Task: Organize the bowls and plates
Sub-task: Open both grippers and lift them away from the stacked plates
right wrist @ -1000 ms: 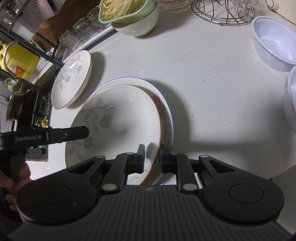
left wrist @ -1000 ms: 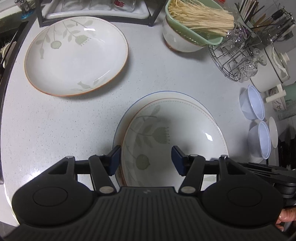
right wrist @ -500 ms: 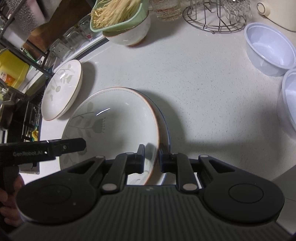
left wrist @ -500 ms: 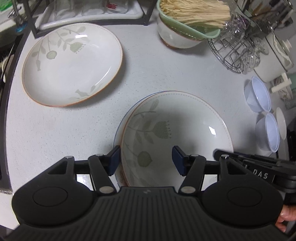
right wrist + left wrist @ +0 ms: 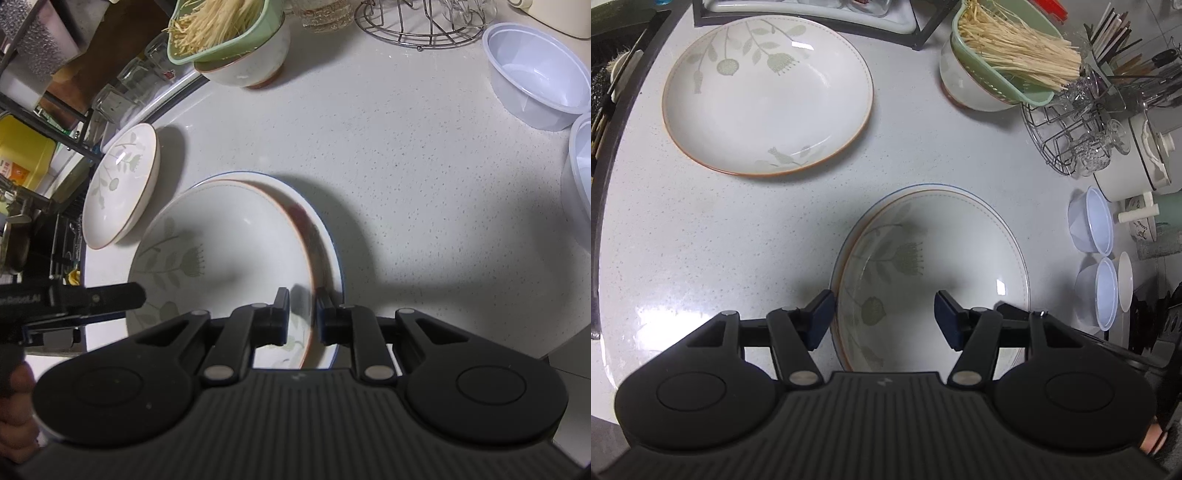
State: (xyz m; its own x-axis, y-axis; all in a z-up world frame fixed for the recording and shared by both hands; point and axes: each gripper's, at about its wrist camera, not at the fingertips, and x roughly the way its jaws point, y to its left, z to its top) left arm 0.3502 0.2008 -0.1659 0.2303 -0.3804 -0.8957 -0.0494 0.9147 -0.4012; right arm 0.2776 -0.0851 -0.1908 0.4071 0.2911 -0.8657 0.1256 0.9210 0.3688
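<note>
right gripper (image 5: 302, 316) clamped on floral plate (image 5: 221, 251) rim | plate now lowered onto blue-rimmed plate (image 5: 332, 254), no longer lifted | left gripper (image 5: 884, 319) spread wide, empty | second floral plate (image 5: 768, 96) next, likely

A shallow cream plate (image 5: 934, 266) with a pale green flower print and an orange rim sits nested on a blue-rimmed plate (image 5: 334, 258), slightly off-centre. A second matching floral plate (image 5: 768, 96) lies flat on the table, apart. Two white plastic bowls (image 5: 1089, 225) stand side by side nearby.
</note>
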